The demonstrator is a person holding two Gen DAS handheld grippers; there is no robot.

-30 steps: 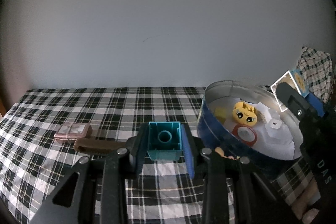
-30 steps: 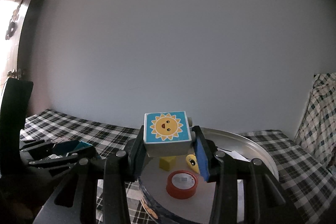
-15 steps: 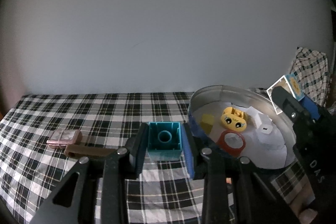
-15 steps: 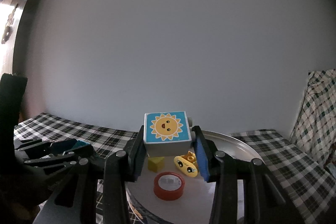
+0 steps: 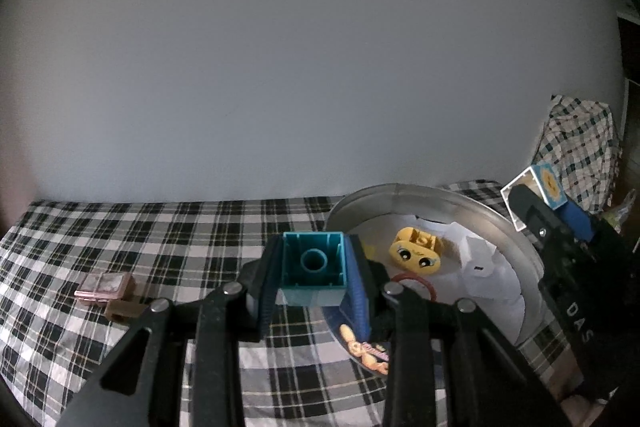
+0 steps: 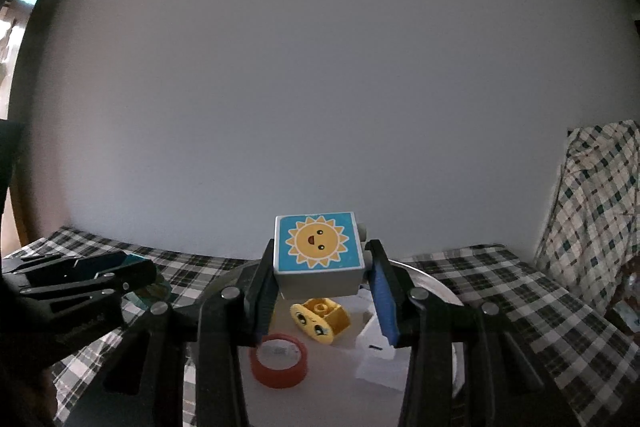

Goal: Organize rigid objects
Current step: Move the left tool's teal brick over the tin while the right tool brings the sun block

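Checked black-and-white bedcover [image 5: 168, 227] runs under everything, against a plain pale wall [image 5: 304, 67]. Compared with a second ago, the round metal tin [image 5: 516, 235] has slid toward the centre of the left wrist view, so the teal block now overlaps its near rim instead of sitting clear to its left; in the right wrist view the tin's contents have shifted too, with the yellow face piece now directly under the sun block and the small yellow cube that showed earlier no longer visible there.

Inside the tin [image 6: 440, 287] lie a yellow toy piece with cartoon eyes [image 5: 416, 251], a red tape roll [image 6: 279, 355] lying flat, and a white adapter-like block [image 5: 478, 261] on white paper lining. The tin's outer wall carries a cartoon print.

The left gripper [image 5: 314, 269] is closed narrowly on a teal building block [image 5: 313, 267], its hollow underside turned toward the camera, both pads pressed to its sides. The right gripper [image 6: 320, 277] clamps a white block with a smiling sun on a blue face [image 6: 318, 247], held above the tin's interior; it also shows at the right edge of the left view [image 5: 552, 187].

Off to the left on the bedcover, well apart from the tin, a small pink case [image 5: 104, 287] touches a brown block [image 5: 122, 311].
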